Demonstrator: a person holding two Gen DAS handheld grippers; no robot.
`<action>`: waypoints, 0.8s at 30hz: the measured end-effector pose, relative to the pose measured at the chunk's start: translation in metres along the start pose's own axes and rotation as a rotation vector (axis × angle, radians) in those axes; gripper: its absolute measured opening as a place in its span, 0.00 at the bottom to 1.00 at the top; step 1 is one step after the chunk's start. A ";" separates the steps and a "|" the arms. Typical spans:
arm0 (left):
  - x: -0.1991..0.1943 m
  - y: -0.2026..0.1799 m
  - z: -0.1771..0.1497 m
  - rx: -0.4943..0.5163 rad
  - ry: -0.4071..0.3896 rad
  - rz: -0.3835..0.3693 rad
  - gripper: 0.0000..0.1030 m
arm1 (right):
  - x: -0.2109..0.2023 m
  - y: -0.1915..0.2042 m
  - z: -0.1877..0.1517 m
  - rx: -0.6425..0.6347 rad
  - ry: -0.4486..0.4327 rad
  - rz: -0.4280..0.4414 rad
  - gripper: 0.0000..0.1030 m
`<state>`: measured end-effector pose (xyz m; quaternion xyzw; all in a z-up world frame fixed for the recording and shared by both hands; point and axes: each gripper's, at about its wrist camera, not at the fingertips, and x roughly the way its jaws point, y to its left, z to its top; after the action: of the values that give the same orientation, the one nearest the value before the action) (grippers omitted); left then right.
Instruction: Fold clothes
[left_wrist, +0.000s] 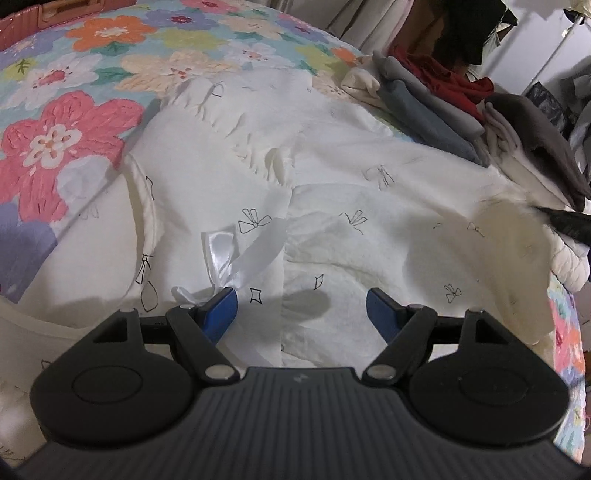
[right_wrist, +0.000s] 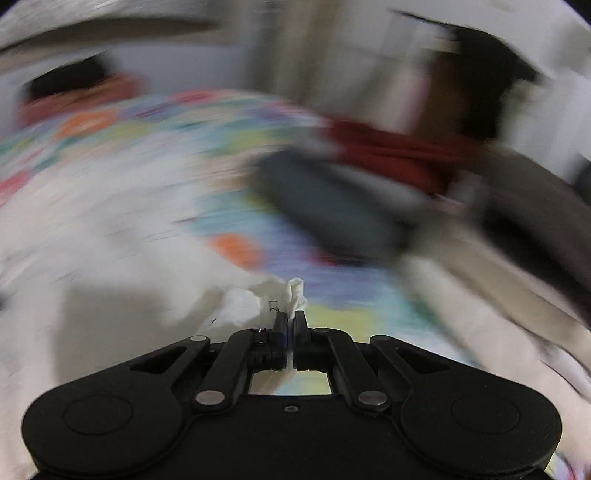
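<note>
Left wrist: black left gripper (left_wrist: 301, 308) with blue pads gapes wide, empty, over white bow-print garment (left_wrist: 332, 177) spread mid-bed on floral quilt (left_wrist: 74, 122), satin ribbon (left_wrist: 236, 258) by its left pad. Right wrist, blurred: right gripper (right_wrist: 290, 322) is clamped on a thin pinch of that garment's edge (right_wrist: 295, 291). Risk: the fast swing could pull the small bite free, or the loose ribbon could snag the left pad.

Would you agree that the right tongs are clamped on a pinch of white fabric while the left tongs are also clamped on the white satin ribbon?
Not quite: the left tongs stand open above the white bow-printed garment, with the white satin ribbon beside one finger, as the left wrist view shows. The right tongs are indeed clamped on white fabric.
</note>
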<state>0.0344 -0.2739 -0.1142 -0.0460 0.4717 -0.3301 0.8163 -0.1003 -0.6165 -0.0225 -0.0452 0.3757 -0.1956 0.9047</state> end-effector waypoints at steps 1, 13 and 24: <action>0.002 -0.003 0.000 0.022 0.002 0.016 0.75 | 0.000 -0.022 0.000 0.052 0.003 -0.030 0.01; -0.007 -0.017 0.007 0.086 -0.003 0.047 0.75 | 0.037 -0.132 -0.042 0.496 0.045 -0.110 0.02; -0.022 0.030 0.130 0.343 -0.017 0.030 0.81 | 0.056 -0.141 -0.034 0.387 0.056 -0.149 0.02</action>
<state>0.1458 -0.2686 -0.0376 0.0984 0.4022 -0.3932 0.8209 -0.1334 -0.7656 -0.0512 0.1074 0.3517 -0.3318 0.8687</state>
